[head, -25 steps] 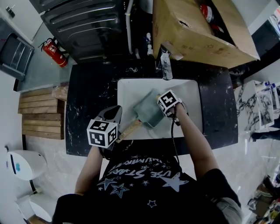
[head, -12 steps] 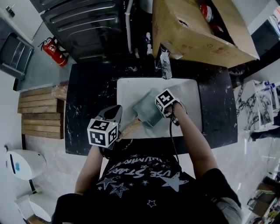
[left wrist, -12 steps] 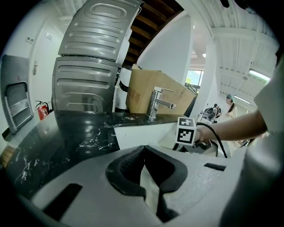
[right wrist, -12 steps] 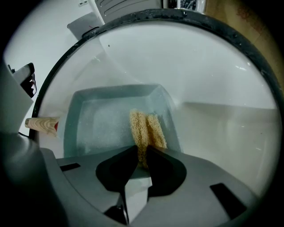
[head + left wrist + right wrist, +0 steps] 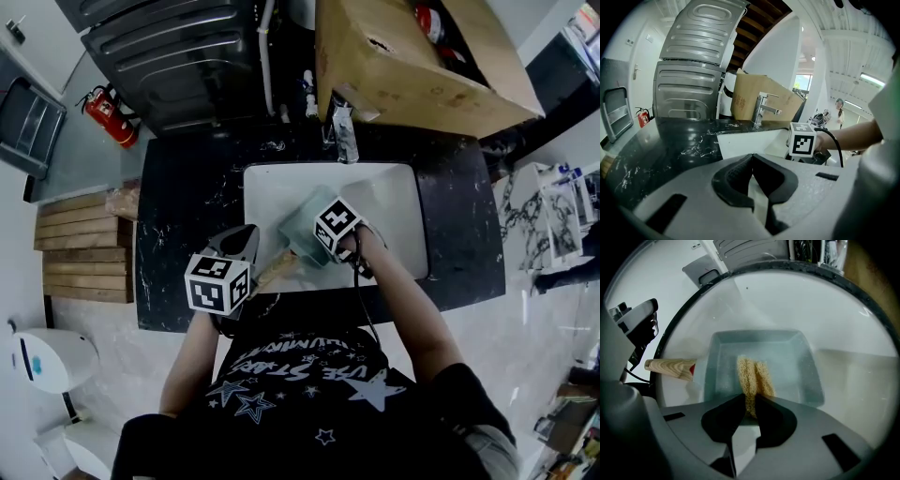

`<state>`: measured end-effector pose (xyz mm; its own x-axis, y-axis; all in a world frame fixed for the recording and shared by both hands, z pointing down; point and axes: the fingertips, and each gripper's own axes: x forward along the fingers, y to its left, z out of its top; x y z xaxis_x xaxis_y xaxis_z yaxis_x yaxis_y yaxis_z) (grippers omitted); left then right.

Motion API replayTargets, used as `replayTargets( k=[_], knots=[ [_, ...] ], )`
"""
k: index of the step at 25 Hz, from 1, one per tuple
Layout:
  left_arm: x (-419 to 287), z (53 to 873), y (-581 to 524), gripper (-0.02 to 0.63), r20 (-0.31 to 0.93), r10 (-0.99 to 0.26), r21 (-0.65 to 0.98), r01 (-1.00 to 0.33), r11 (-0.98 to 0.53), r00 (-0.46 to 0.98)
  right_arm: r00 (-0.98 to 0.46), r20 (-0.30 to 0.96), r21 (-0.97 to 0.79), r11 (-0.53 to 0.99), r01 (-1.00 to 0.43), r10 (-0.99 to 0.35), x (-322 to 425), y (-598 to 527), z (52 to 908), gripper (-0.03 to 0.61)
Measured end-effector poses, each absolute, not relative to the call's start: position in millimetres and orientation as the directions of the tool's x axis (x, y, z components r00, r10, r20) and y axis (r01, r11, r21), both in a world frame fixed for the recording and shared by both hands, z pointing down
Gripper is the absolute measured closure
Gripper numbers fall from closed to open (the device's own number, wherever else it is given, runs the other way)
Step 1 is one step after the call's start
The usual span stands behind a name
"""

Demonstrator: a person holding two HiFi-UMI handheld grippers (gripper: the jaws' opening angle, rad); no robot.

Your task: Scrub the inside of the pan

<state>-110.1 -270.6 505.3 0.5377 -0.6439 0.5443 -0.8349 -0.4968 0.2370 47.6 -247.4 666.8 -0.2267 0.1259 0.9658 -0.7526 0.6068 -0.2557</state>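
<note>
A square grey-blue pan (image 5: pixel 300 232) with a wooden handle (image 5: pixel 274 273) lies in the white sink (image 5: pixel 394 202). In the right gripper view the pan (image 5: pixel 787 357) opens toward me. My right gripper (image 5: pixel 750 405) is shut on a yellow scrubbing sponge (image 5: pixel 752 376) that presses on the pan's floor. From the head view its marker cube (image 5: pixel 336 225) covers the pan's right part. My left gripper (image 5: pixel 250 234) rests over the sink's front-left rim beside the handle. Its jaws meet (image 5: pixel 752 157) with nothing seen between them.
A chrome faucet (image 5: pixel 343 136) stands behind the sink on the black marble countertop (image 5: pixel 183 206). A large cardboard box (image 5: pixel 412 66) sits behind it. A fire extinguisher (image 5: pixel 105 114) and a wooden pallet (image 5: pixel 80 246) are on the floor at the left.
My right gripper has slid left across the pan with the sponge. The left gripper has stayed where it was.
</note>
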Motion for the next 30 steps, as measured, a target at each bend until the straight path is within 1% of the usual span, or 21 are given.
replayTargets(
  k=[6, 10, 18, 30],
  knots=[
    [-104.7, 502.8, -260.9, 0.606, 0.542, -0.638, 0.232, -0.827, -0.513, 0.547, -0.282, 0.948, -0.309, 0.618, -0.723, 0.146, 27.1, -228.0, 656.3, 0.511],
    [-104.0, 501.3, -254.1, 0.606, 0.540, -0.643, 0.229, -0.830, -0.509, 0.543, -0.325, 0.931, -0.357, 0.600, -0.716, 0.166, 20.6, -220.9, 652.7, 0.511],
    [-103.3, 496.3, -237.3, 0.605, 0.542, -0.658, 0.221, -0.844, -0.489, 0.523, -0.353, 0.924, -0.366, 0.598, -0.713, 0.145, 20.0, -221.0, 649.3, 0.511],
    [-104.2, 482.5, -209.9, 0.605, 0.539, -0.696, 0.193, -0.874, -0.446, 0.475, -0.414, 0.910, -0.305, 0.677, -0.669, 0.000, 23.8, -218.0, 616.7, 0.511]
  ],
)
